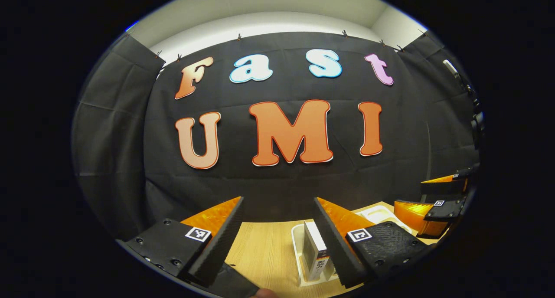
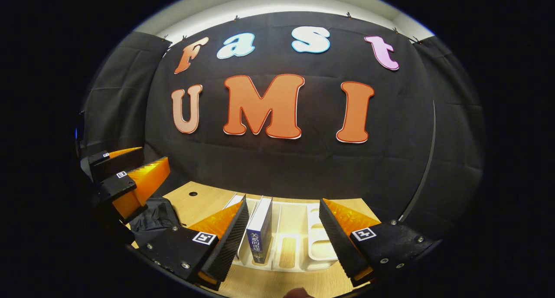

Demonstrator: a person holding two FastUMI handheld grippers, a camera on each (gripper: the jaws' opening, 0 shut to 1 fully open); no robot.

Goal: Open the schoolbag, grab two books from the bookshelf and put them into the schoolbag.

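Both claws spread, gripping nothing: left claw (image 1: 277, 235), right claw (image 2: 284, 239) | book (image 2: 259, 235) upright in white bookshelf (image 2: 318, 248), lower centre | schoolbag (image 2: 154, 217) lower left on bench (image 2: 204, 200) | advice: unzip bag first, steadily.

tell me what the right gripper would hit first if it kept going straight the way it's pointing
Probably nothing on the table: the right gripper is open and points at the black cloth wall. The upright book in the white rack stands lower, between its fingers, near the left one; depth is hard to judge.
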